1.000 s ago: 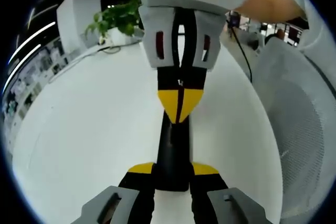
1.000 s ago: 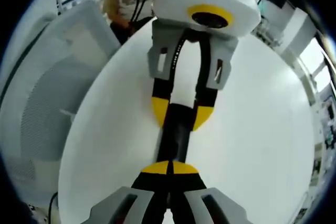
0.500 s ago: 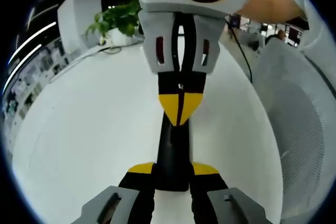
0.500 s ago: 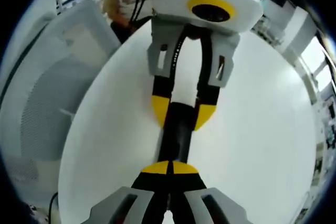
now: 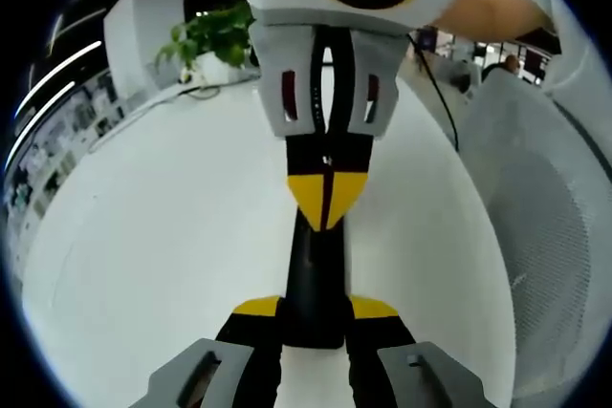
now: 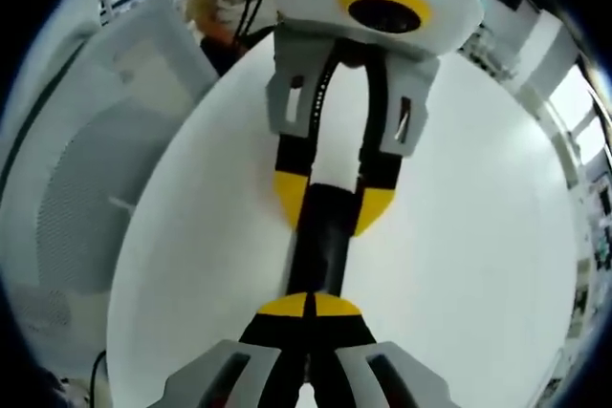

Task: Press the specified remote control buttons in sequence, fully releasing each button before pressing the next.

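left gripper view: one black remote (image 5: pixel 314 284) clamped by left gripper (image 5: pixel 314 310); right gripper (image 5: pixel 327 200), jaws closed, touches it.

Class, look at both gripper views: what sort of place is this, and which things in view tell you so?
Probably an office or lab workspace: a white table with a potted plant at its far edge, a white mesh-backed chair beside it, and ceiling strip lights over shelving.

Bright, even light; fisheye-warped edges
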`<state>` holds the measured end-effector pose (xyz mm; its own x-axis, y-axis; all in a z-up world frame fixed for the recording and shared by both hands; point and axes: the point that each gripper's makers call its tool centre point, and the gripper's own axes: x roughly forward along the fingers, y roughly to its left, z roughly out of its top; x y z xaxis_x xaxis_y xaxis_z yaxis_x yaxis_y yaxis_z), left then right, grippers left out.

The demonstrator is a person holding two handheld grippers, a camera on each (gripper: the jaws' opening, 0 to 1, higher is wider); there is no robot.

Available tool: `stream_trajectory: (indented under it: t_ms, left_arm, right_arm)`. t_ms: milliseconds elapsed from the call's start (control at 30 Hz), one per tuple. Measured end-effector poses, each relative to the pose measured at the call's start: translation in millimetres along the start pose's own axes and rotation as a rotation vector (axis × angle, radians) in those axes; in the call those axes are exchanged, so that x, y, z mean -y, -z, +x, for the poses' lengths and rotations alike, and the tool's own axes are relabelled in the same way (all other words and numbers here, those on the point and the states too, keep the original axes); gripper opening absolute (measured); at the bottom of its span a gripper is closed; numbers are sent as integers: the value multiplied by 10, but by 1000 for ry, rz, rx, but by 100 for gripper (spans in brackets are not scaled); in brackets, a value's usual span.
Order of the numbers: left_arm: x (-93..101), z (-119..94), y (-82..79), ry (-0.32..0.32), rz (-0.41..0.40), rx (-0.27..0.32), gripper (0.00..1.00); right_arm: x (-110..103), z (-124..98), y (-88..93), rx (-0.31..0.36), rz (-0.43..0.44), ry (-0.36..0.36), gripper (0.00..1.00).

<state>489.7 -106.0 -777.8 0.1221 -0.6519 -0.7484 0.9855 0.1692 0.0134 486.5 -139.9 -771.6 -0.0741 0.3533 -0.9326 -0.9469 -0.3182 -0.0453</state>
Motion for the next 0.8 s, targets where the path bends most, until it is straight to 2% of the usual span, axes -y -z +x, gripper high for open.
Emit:
stream_trajectory:
  t_ms: [800]
  left_arm:
    - [-1,-6,4,-2,-2,-10,24]
  right_arm:
    - [-6,4,-5,-1,30,-6,0]
